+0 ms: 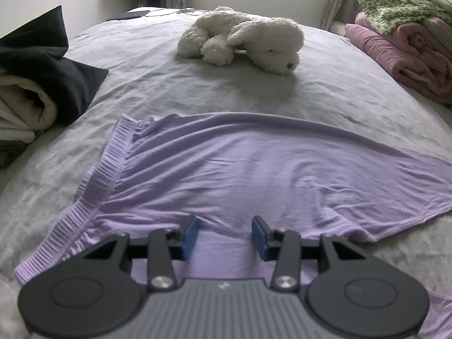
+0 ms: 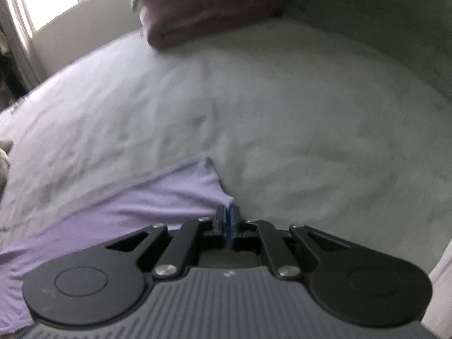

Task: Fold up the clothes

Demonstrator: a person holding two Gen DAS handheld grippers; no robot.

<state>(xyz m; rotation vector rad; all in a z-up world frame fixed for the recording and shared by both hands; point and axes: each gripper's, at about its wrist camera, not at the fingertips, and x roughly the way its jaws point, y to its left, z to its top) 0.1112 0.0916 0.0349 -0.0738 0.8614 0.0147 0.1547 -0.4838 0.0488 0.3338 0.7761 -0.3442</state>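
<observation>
Leftmost, dark and cream folded bedding [image 1: 31,84] at the bed's [image 1: 141,84] edge. Next, lilac garment [image 1: 240,169] spread flat on the grey sheet, ribbed waistband [image 1: 104,169] toward the left, fabric running off to the right. Left tongs [image 1: 224,234] poised over its near edge, blue pads [image 1: 189,236] apart, gripping nothing. Beyond, white plush dog [image 1: 248,39] lying on its side mid-bed. Farther right, pink blankets [image 1: 401,48] stacked under a green-patterned cloth [image 1: 395,2]. Right tongs [image 2: 227,212] clamped tight on a pinched corner of the lilac garment [image 2: 127,197], cloth pulled taut to the left.
</observation>
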